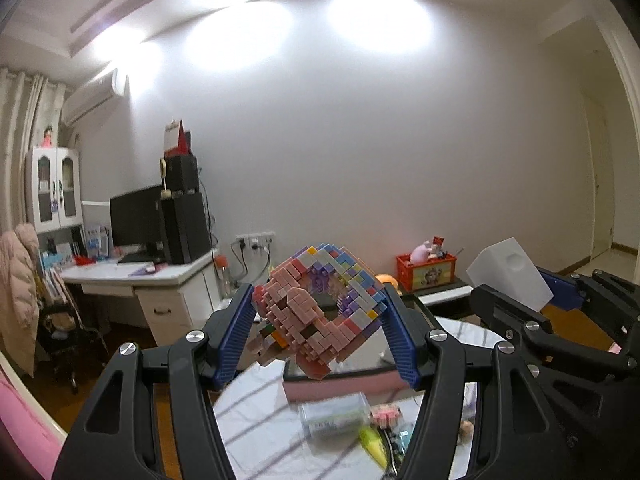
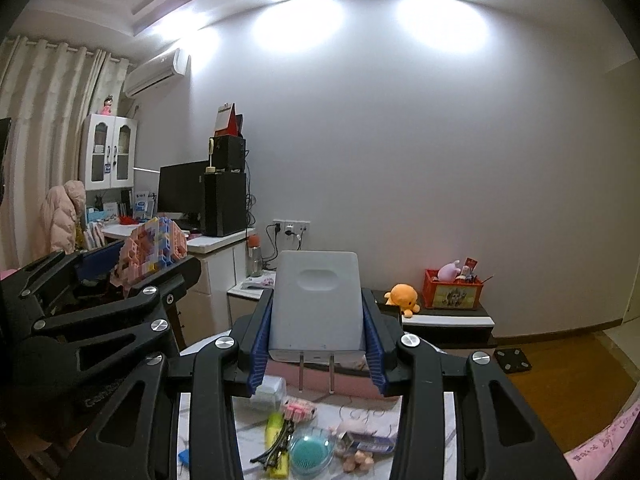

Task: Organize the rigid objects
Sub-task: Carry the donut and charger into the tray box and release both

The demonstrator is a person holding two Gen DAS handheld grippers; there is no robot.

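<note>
While clamped, the block model [image 1: 316,312] fills the left gripper [image 1: 318,320]

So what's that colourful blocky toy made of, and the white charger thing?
The block toy looks like hard plastic: many tiny studded bricks in pink, purple and pastel colours, with a slight sheen. The charger seems to be smooth matte white plastic with rounded corners, and its two prongs look like bare shiny metal.

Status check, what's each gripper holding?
Left gripper shut on brick model. Right gripper shut on white charger, prongs down. Both held above cluttered table.
</note>
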